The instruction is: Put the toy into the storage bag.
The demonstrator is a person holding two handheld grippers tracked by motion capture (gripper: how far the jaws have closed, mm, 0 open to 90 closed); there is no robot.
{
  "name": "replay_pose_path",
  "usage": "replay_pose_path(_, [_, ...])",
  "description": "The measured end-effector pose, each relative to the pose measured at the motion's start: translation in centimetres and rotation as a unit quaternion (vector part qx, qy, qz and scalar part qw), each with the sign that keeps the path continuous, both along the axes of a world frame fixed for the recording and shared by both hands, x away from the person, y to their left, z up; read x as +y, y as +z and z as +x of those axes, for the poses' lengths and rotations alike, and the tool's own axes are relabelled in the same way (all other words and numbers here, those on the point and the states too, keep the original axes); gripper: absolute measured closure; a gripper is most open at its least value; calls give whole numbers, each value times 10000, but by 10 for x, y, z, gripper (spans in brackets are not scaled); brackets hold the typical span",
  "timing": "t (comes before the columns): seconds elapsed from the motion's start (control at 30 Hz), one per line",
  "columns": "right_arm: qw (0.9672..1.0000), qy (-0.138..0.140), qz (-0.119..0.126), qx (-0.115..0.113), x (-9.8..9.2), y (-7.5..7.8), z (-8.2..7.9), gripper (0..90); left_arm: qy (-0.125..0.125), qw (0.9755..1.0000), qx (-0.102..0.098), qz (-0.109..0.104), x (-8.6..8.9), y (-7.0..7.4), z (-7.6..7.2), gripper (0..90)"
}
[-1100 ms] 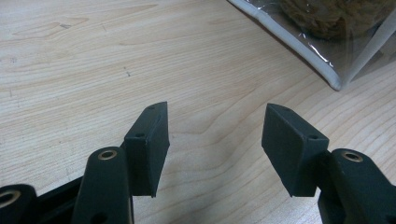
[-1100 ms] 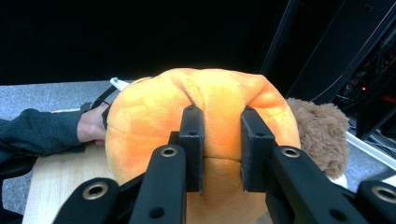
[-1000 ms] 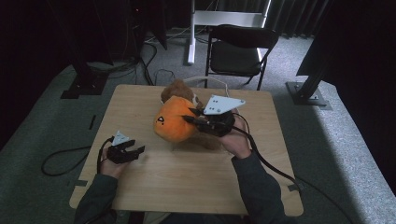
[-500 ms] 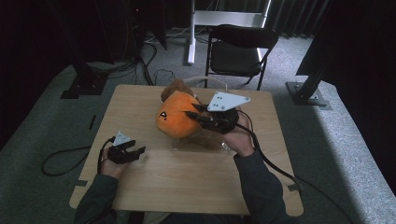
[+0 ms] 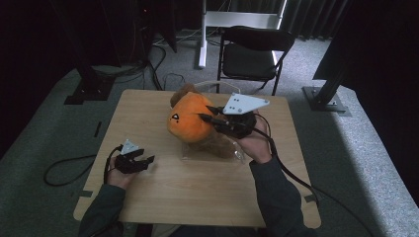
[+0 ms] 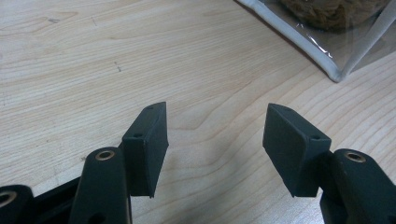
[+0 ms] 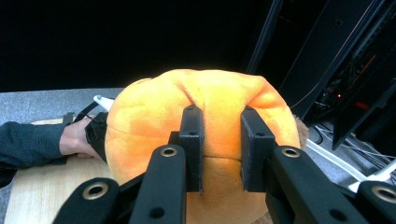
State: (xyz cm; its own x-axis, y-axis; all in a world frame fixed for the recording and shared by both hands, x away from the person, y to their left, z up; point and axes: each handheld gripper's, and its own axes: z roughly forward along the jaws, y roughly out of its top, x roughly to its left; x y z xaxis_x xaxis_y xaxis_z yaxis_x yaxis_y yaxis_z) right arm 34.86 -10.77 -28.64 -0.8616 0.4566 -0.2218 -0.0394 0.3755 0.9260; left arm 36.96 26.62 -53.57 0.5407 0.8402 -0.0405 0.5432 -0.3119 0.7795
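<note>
Now the right hand-held gripper [image 5: 208,114] pinches the orange plush [image 5: 190,118] at frame centre, above the clear bag [image 5: 232,153]. Left hand-held gripper [image 5: 144,159] idles open, empty, lower left. Keep that pinch deep.

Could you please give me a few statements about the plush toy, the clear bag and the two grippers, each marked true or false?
1. The right gripper pinches the orange plush toy. True.
2. The left gripper holds the clear plastic bag. False: its jaws stand open over bare wood, apart from the bag's corner.
3. A black folding chair stands beyond the far edge of the wooden table. True.
4. The plush toy lies near the left gripper at the table's near left. False: it is up toward the far middle, at the right gripper.
5. The left gripper rests low at the table. True.
</note>
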Motion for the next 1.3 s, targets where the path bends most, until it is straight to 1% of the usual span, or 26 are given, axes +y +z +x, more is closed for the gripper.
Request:
replay_pose_path(0.27, [10000,-70,17,6,-3,3,2,742,-18,10000,6,64,-2,-1,0,413])
replay_pose_path(0.5, [9999,-124,15,-6,-6,5,5,742,-33,10000,8,71,-2,-1,0,412])
replay_pose_path(0.57, [9999,-141,29,-1,-7,6,5,742,-40,10000,22,55,-3,-2,0,412])
replay_pose_path(0.63, [9999,-158,44,-2,-8,6,6,742,-66,9999,34,96,-3,-2,0,412])
replay_pose_path(0.77, [9998,-180,69,-19,-10,8,6,742,-61,9999,46,97,-3,-3,1,411])
replay_pose_path(1.3, [9991,-384,162,-60,-22,17,10,741,-87,9998,73,156,-6,-5,1,418])
